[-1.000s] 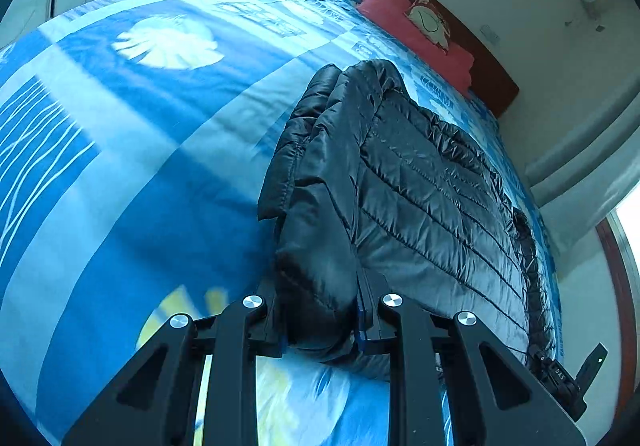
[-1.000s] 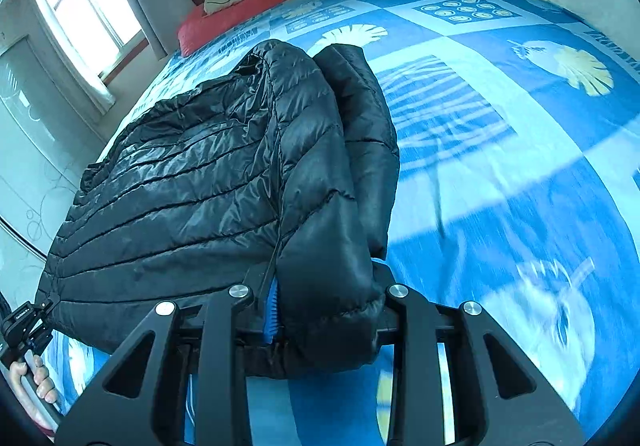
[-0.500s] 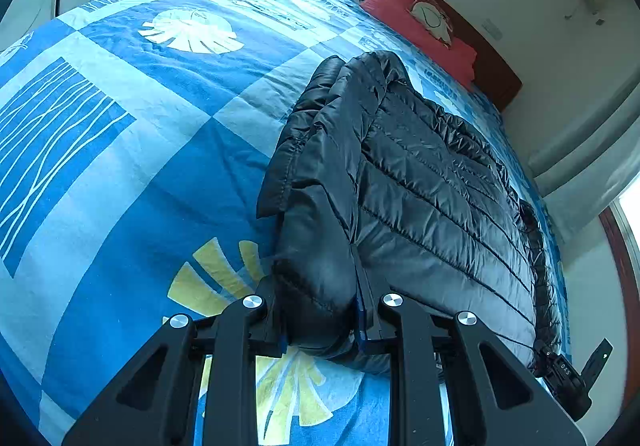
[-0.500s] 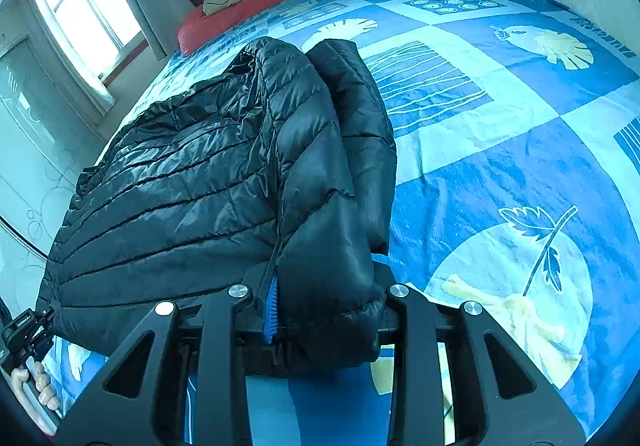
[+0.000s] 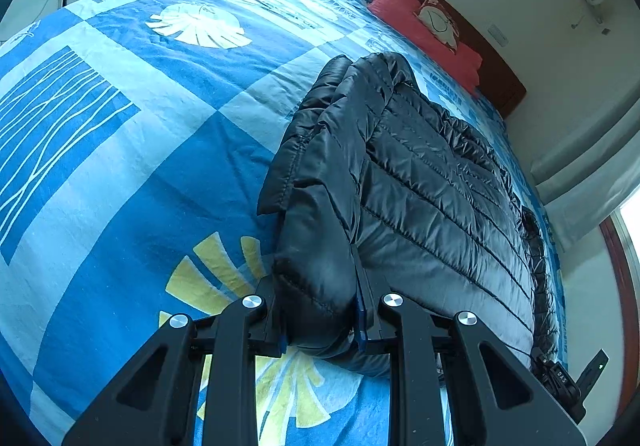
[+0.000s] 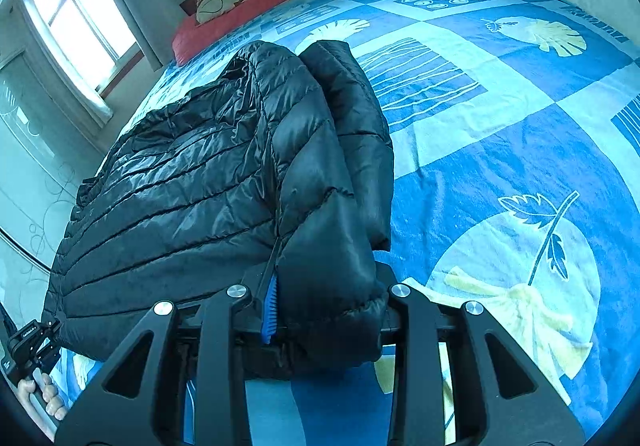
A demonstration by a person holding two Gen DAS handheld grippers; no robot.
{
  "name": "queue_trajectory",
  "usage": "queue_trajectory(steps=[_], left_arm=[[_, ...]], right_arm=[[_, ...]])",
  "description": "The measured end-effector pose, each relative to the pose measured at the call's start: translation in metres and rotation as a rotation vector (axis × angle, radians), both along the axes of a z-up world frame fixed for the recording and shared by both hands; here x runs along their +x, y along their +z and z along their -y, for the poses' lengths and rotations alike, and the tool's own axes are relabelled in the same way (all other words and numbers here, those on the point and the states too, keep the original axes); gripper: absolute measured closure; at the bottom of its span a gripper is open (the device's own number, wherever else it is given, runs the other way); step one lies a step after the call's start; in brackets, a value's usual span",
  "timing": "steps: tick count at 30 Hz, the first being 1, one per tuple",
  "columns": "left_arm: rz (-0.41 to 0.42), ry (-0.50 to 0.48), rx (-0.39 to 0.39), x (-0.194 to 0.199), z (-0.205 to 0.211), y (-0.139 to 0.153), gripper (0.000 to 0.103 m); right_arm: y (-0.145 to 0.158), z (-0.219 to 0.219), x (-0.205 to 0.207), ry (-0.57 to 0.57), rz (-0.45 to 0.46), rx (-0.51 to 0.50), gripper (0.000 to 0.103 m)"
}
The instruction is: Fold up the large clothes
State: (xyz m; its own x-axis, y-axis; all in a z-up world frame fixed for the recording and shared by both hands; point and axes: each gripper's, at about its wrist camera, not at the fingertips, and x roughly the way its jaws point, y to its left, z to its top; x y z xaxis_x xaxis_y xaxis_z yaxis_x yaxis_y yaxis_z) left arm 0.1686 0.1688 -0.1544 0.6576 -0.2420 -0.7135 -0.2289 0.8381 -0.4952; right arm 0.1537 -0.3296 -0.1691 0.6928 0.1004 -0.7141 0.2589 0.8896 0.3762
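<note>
While a black puffer jacket (image 5: 432,189) lies folded on the blue patterned bed (image 5: 132,149), the left tongs (image 5: 320,320) clamp one bunched corner; the right tongs (image 6: 326,312), jaws just easing apart, hold another.

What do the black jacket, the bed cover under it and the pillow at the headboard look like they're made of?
Puffer jacket: thin, glossy synthetic shell, probably nylon or polyester, with stitched channels puffed by filling. Bed cover: matte printed woven fabric, likely cotton or a blend, with fine creases and no shine. Red pillow: soft matte cloth; weave too small to tell.
</note>
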Motion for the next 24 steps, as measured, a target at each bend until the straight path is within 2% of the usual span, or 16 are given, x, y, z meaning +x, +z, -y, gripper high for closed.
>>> queue_trajectory(steps=[6,8,10,11,14,17,19,22,24], left_arm=[[-0.018,-0.008,0.012,-0.004,-0.007,0.007,0.064],[-0.032,-0.008,0.037,-0.007,-0.009,0.011,0.057],[-0.037,-0.007,0.076,-0.01,-0.011,0.017,0.055],[-0.032,-0.012,0.099,-0.012,-0.013,0.022,0.053],[-0.021,-0.009,0.184,-0.017,-0.018,0.036,0.044],[-0.027,-0.005,0.243,-0.015,-0.026,0.041,0.043],[-0.036,0.001,0.274,-0.014,-0.031,0.041,0.042],[-0.057,0.016,0.278,-0.012,-0.042,0.037,0.042],[-0.075,0.029,0.3,-0.01,-0.046,0.034,0.042]], right_arm=[[0.004,0.0,-0.005,-0.025,-0.011,-0.018,0.057],[0.008,0.0,-0.007,-0.029,-0.024,-0.036,0.054],[0.015,0.0,-0.013,-0.043,-0.024,-0.058,0.046],[0.02,0.0,-0.017,-0.047,-0.021,-0.074,0.045],[0.033,-0.003,-0.026,-0.06,-0.021,-0.134,0.045],[0.048,-0.014,-0.034,-0.058,-0.01,-0.21,0.046],[0.056,-0.025,-0.034,-0.031,0.0,-0.232,0.06],[0.06,-0.053,-0.02,0.05,0.002,-0.236,0.065],[0.061,-0.074,-0.008,0.102,-0.004,-0.242,0.066]])
